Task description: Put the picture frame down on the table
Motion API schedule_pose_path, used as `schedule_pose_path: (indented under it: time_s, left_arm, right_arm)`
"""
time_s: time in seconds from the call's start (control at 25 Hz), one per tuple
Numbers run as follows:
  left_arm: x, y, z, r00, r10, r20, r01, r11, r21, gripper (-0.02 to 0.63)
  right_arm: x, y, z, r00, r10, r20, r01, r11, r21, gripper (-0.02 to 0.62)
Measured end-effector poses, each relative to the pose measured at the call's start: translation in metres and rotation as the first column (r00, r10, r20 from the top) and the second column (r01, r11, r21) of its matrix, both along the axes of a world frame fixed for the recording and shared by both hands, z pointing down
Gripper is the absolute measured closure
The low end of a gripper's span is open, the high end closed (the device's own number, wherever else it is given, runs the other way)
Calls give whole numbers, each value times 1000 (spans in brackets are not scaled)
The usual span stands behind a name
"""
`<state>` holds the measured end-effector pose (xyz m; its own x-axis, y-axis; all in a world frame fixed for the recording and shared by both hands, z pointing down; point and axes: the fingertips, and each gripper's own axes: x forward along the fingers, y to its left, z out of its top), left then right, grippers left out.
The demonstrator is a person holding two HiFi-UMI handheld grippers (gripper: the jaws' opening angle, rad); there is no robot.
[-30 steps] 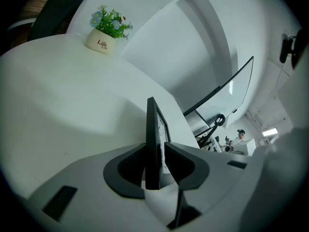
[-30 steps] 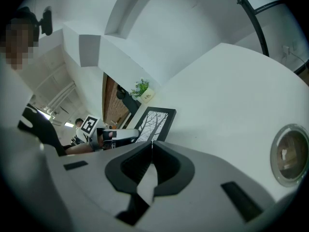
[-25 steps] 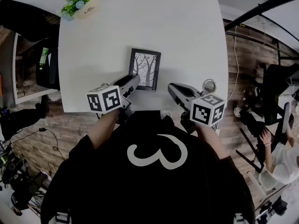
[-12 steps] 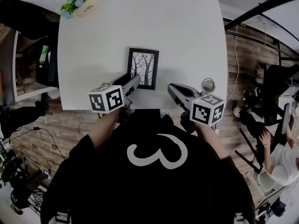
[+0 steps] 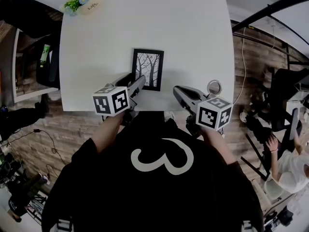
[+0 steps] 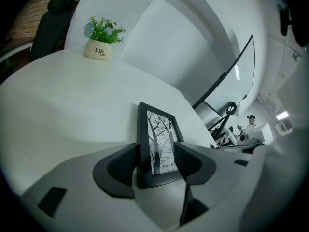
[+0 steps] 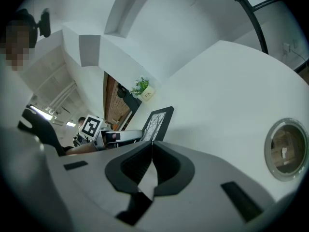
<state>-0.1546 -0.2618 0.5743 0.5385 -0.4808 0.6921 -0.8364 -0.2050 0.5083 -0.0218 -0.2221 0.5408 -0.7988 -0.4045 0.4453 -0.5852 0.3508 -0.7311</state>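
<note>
Black rectangular picture frame, bearing a bare-tree print, lies face up on the white desk near its front edge. Its near end sits between the jaws of the left tongs. Those jaws have just been opening and now stand wide, one pad clear of the frame and the other at most brushing its side, so the grip is released. The right tongs hover clenched on nothing, near a small round metal-rimmed disc. The setting-down looks done, and letting go is the step in hand. Next, I judge, the left tongs should draw straight back without snagging the frame's edge.
</note>
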Motion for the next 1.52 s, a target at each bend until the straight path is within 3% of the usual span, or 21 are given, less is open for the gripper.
schedule_pose_path:
  time_s: [0.44,0.8,1.04,1.24,1.52]
  left_arm:
    - [-6,1,-2,1000,-9,7,9,1000,17,358]
    - [-12,8,-31,996,-39,-76,45,997,68,357]
    - [-4,26,-68,991,-2,-137,21,991,133,357]
    - [10,44,-102,981,17,-195,21,981,193,359]
    - [28,78,-145,970,64,-235,6,959,284,403]
  right_arm:
    - [8,6,-4,1000,-1,-15,1,1000,19,571]
    - [10,6,-21,1000,-23,-3,23,996,81,571]
    - [14,11,-39,999,-46,-23,49,989,141,571]
    - [21,14,-64,997,-66,-42,74,972,222,571]
    - [18,37,-117,990,-139,-40,144,923,358,571]
